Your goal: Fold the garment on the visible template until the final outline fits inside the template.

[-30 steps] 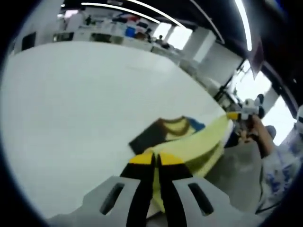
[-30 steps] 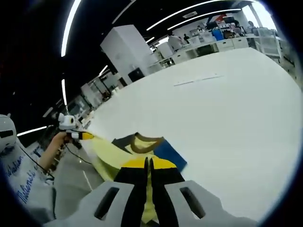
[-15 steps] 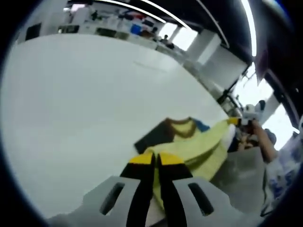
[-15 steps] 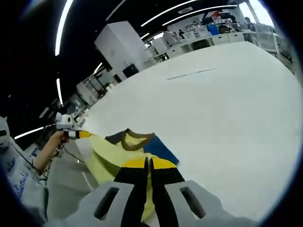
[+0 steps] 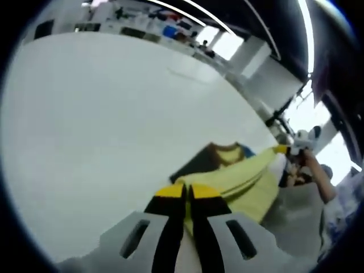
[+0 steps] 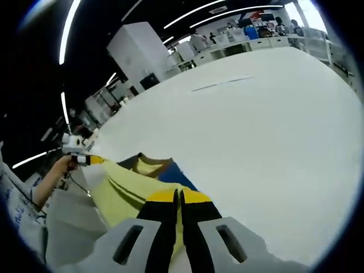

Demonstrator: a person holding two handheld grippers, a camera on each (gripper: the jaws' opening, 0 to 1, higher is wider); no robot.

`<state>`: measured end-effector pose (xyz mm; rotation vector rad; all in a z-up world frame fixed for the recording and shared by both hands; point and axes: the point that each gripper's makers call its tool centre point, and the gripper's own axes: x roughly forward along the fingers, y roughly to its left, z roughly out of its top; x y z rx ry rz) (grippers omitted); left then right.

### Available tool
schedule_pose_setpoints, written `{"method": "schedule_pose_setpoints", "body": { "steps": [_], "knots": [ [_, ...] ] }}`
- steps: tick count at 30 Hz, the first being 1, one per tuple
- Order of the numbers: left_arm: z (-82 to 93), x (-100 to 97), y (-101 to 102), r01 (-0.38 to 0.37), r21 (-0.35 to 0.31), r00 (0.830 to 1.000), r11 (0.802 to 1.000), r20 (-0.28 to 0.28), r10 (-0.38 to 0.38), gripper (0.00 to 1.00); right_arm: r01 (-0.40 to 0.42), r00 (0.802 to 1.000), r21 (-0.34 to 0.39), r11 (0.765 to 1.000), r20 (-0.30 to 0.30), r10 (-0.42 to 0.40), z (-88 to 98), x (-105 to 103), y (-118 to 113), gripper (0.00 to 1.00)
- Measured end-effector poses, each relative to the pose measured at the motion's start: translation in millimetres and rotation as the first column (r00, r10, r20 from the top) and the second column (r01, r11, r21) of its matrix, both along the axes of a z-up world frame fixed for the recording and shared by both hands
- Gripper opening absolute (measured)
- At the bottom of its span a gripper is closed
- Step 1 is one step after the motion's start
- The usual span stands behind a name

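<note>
Both claws, left claw (image 5: 186, 191) and right claw (image 6: 178, 196), clamped on yellow garment (image 5: 239, 179), stretched taut between them above white bench (image 5: 96, 114) near edge; dark template (image 5: 196, 163) beyond, collar end resting there.

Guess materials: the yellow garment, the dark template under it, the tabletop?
Yellow garment: soft knit fabric, likely cotton; it sags and creases between the two grippers, with a brown ribbed collar.
Template: flat dark sheet with a blue part, stiff-looking; card or plastic, can't tell.
Tabletop: smooth matte white, probably laminate.
</note>
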<state>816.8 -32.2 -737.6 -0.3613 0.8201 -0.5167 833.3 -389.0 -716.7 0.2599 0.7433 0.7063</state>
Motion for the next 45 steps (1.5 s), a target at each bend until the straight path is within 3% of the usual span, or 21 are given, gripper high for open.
{"method": "schedule_pose_setpoints", "body": {
  "steps": [4, 8, 11, 18, 21, 26, 45],
  "knots": [
    [-3.1, 2.9, -2, -0.005, 0.008, 1.000, 1.000, -0.001, 0.005, 0.00, 0.009, 1.000, -0.010, 1.000, 0.001, -0.009, -5.6, 6, 0, 0.02],
    [-7.8, 5.0, -2, -0.001, 0.020, 1.000, 1.000, -0.001, 0.001, 0.00, -0.011, 1.000, -0.114, 0.993, 0.000, 0.011, -20.8, 8, -3, 0.02],
    [-9.7, 7.1, -2, -0.008, 0.024, 1.000, 1.000, 0.001, 0.008, 0.00, -0.023, 1.000, -0.143, 0.989, 0.004, 0.024, -25.4, 11, 0, 0.02],
    [-13.1, 9.5, -3, -0.018, 0.039, 1.000, 0.999, 0.005, 0.017, 0.00, -0.002, 1.000, -0.148, 0.989, 0.020, 0.004, -28.6, 20, -4, 0.02],
    [-15.2, 8.9, -4, -0.018, 0.042, 1.000, 0.999, -0.002, 0.018, 0.00, 0.003, 0.999, -0.184, 0.983, 0.048, 0.006, -32.9, 24, -4, 0.02],
    [-18.5, 12.9, -6, -0.024, 0.092, 1.000, 0.996, 0.016, 0.023, 0.00, -0.010, 0.999, -0.235, 0.972, 0.049, 0.022, -42.3, 26, -3, 0.02],
    [-34.1, 12.2, -8, 0.022, 0.221, 0.999, 0.975, 0.021, -0.027, 0.00, -0.014, 0.998, -0.283, 0.959, 0.055, 0.030, -55.6, 27, -4, 0.03]
  ]
}}
